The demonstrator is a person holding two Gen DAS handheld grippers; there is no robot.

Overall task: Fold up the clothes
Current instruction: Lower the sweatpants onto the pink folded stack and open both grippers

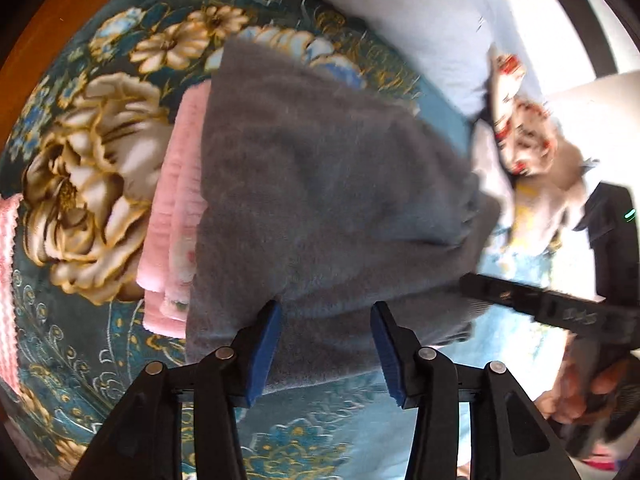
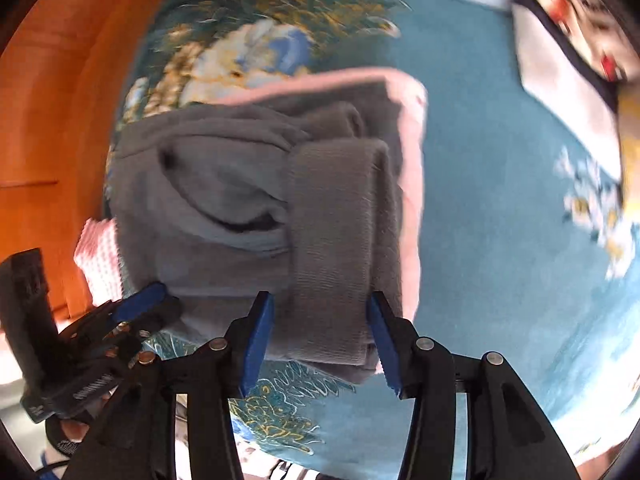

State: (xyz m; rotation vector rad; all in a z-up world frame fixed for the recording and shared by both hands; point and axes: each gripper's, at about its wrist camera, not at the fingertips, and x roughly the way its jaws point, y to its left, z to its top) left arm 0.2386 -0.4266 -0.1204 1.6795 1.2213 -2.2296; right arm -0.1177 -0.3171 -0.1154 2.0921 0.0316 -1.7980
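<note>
A folded grey fleece garment (image 1: 320,184) lies on top of a folded pink garment (image 1: 176,216) on a teal flowered blanket (image 1: 80,320). My left gripper (image 1: 325,348) is open, its blue pads either side of the grey garment's near edge. In the right wrist view the grey garment (image 2: 224,200) shows its ribbed cuff (image 2: 336,248) folded over, with the pink garment (image 2: 412,200) under it. My right gripper (image 2: 322,344) is open, its pads astride the cuff's near end. The left gripper (image 2: 140,308) shows at the lower left there.
A pale blue pillow (image 1: 420,20) lies at the far side. A patterned cloth with red and white print (image 1: 520,136) lies at the right. A pink knitted piece (image 2: 100,256) lies beside the stack. An orange wooden board (image 2: 52,120) borders the bed.
</note>
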